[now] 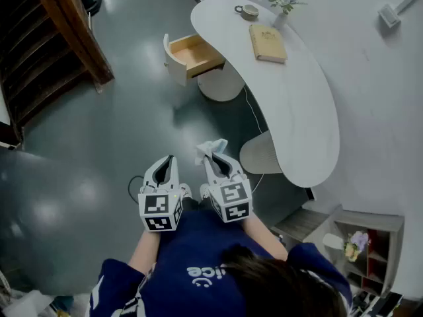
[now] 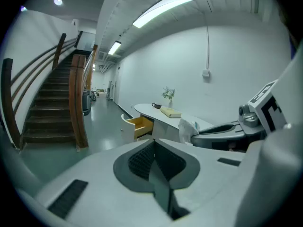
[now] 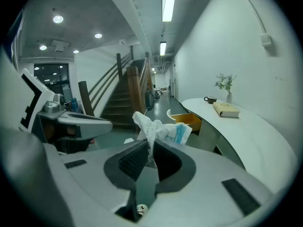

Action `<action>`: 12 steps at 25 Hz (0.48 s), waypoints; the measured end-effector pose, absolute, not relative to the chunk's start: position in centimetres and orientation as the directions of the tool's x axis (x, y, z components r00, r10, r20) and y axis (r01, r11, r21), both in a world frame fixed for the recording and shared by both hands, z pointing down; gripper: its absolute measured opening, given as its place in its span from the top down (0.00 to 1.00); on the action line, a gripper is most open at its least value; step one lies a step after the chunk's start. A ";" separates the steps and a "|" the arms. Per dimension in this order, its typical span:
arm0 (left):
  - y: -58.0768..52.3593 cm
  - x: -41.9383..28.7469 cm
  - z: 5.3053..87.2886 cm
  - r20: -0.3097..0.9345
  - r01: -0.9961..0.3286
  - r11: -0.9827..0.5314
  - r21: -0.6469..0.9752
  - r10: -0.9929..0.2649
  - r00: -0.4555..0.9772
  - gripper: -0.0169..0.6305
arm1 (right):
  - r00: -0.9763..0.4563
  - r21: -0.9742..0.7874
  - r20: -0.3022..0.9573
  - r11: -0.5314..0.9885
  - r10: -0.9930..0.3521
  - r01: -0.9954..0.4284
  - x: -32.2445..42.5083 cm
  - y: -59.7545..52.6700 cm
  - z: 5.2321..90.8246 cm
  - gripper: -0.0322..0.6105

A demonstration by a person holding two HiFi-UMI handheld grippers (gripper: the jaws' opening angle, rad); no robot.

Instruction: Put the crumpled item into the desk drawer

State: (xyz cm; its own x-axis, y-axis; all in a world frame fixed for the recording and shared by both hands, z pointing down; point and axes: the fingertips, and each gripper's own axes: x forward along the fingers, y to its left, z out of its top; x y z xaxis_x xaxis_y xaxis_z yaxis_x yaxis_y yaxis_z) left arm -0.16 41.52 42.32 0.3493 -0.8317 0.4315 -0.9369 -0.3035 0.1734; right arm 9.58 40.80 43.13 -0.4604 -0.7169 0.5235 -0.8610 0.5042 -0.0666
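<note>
- Right now my right gripper [image 1: 214, 158] is clamped on the crumpled white paper wad with blue print [image 3: 156, 126], which sticks out past the tips.
- My left gripper [image 2: 154, 161] has its jaws pressed together, empty, just beside the right one.
- Both hang over the grey floor [image 1: 132, 111], near the curved white desk [image 1: 297, 111].
- Desk's pale wooden drawer [image 1: 193, 53] stands pulled out at its far end, well apart from the wad.
- Tan book [image 1: 268, 43] and dark cup [image 1: 248, 10] sit on the desk top.

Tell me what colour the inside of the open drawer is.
Light yellowish wood inside the drawer, clearest in the head view.
</note>
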 end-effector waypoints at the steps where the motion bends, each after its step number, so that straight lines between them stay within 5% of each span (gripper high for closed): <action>1: 41.5 -0.4 42.4 0.434 -0.938 -0.304 0.168 -0.831 0.347 0.97 | -0.456 -0.065 0.524 0.500 -0.720 -0.864 9.5 40.6 43.1 0.88; 12: 40.0 -3.1 42.2 0.413 -0.929 -0.331 0.164 -0.832 0.369 0.97 | -0.421 -0.059 0.496 0.454 -0.759 -0.889 7.7 38.9 42.4 0.87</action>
